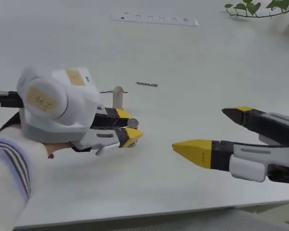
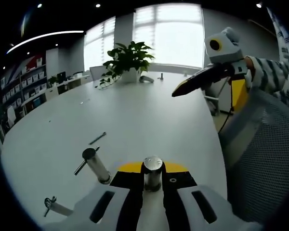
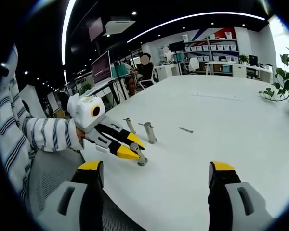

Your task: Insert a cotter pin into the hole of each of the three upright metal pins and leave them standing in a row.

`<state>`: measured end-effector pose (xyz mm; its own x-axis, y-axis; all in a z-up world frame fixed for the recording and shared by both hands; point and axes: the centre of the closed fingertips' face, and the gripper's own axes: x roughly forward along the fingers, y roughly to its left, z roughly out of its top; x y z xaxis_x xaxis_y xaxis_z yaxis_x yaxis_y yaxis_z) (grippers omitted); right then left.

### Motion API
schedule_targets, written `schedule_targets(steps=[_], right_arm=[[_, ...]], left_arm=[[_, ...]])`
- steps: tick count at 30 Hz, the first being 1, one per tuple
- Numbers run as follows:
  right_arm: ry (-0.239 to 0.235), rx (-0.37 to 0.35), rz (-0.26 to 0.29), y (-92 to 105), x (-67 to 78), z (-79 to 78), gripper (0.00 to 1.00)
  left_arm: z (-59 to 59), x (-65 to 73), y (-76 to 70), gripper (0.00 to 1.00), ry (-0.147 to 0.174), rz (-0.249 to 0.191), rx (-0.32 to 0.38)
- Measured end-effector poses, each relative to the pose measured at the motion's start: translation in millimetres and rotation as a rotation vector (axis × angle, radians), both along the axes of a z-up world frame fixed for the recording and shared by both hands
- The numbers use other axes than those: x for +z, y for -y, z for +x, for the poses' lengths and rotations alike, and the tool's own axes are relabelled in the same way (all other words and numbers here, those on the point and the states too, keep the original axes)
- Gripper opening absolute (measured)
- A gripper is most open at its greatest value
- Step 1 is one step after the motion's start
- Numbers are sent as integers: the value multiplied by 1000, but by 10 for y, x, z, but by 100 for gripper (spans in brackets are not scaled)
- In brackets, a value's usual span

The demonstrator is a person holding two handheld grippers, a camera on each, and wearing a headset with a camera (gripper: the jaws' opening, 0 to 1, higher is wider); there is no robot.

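**A:** What is found nearest, and how is it gripped?

**B:** The left tongs (image 1: 129,130) are pinched on a held pin (image 2: 152,169), which stands upright on the bench (image 1: 183,62). To the right of the held pin, the right tongs (image 1: 216,132) are spread wide with nothing between them.

**A:** How is that pin expected to handle?

**B:** It is judged to be solid metal: stiff, heavy for its size, smooth enough to slip, and easily tipped on its small foot. A hold low on the shank is advised, so the top stays clear.

**A:** What lies beyond the held pin?

**B:** Just beyond it a second pin (image 1: 118,97) is seen, with a cotter pin crossing its top. Beyond and to the left of the held pin stands a third pin (image 3: 130,125), apparently also fitted. Farther beyond, a loose cotter pin (image 1: 147,84) lies flat. It is judged thin, light and springy, awkward to lift, and best taken at one end.

**A:** And the surface and room?

**B:** The bench is white and smooth. Far beyond the held pin a power strip (image 1: 154,19) and a plant (image 1: 253,7) are seen. An open office with windows (image 2: 168,38) and shelves (image 3: 216,48) surrounds it.
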<state>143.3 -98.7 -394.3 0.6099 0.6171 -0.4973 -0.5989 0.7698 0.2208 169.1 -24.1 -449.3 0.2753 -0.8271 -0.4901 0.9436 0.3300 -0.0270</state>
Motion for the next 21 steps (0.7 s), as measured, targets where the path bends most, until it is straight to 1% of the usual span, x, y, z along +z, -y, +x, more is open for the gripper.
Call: schedule_targets(steps=[1, 2, 4, 5, 6, 7, 8, 9, 11, 12, 15, 18, 20, 21], right_arm=[[-1, 5, -3, -3, 2, 8, 89], [0, 8, -5, -5, 5, 15, 89], [-1, 20, -11, -10, 13, 34, 88], [-1, 28, -16, -13, 17, 47, 88], [0, 32, -19, -13, 22, 58, 87], [1, 39, -23, -15, 29, 75, 87], [0, 43, -26, -15, 33, 89, 87], [0, 46, -28, -14, 37, 104, 87], [-5, 64, -37, -19, 39, 130, 85], [-5, 75, -47, -21, 38, 151, 85], [-3, 111, -95, -20, 22, 204, 85], [-10, 141, -112, -48, 19, 269, 84], [-12, 168, -129, -32, -2, 339, 81], [-13, 177, -138, -34, -4, 365, 81]], left_arm=[[3, 23, -15, 12, -3, -7, 5], [2, 67, -32, 15, -7, -24, 9], [-1, 126, -68, 23, -14, -42, 17], [-10, 166, -105, 27, -10, -49, 16], [-18, 192, -128, 32, -16, -56, 18], [-46, 233, -150, 35, -51, -85, 26], [-70, 276, -159, 38, -73, -113, 28], [-84, 338, -186, 41, -71, -138, 27], [-109, 406, -226, 45, -80, -162, 32], [-123, 445, -252, 49, -82, -173, 36], [-156, 485, -303, 60, -88, -177, 43], [-187, 467, -364, 66, -81, -153, 56], [-221, 456, -395, 70, -91, -147, 65], [-242, 451, -403, 74, -92, -144, 66]])
